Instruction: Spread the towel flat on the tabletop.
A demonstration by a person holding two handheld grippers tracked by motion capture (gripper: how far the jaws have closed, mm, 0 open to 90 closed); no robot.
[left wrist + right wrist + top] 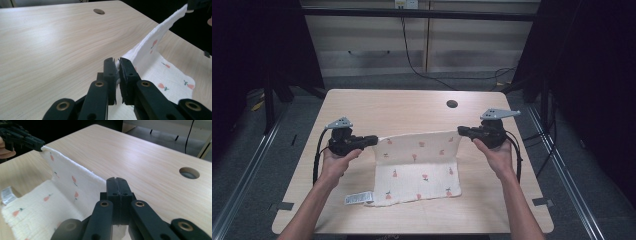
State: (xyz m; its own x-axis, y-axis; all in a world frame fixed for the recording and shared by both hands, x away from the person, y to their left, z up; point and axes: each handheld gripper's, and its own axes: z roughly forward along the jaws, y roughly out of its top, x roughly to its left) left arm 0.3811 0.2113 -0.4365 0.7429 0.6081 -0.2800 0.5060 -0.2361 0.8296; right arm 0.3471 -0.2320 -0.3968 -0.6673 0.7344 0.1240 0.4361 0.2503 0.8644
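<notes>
Cloth (pixel 419 167) lies half on the desk (pixel 402 107) below my tongs, its far edge lifted taut between them: left tongs (pixel 373 140) and right tongs (pixel 460 131) each pinch a corner. I judge this mid-fold; next I'd carry that edge toward me, level, onto the near hem by the label (pixel 358 198).

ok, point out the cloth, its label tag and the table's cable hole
cloth (pixel 419 172), high view, flat lower half
label tag (pixel 358 198), high view, middle of the tag at the near left corner
cable hole (pixel 452 104), high view, centre of the dark opening
</notes>
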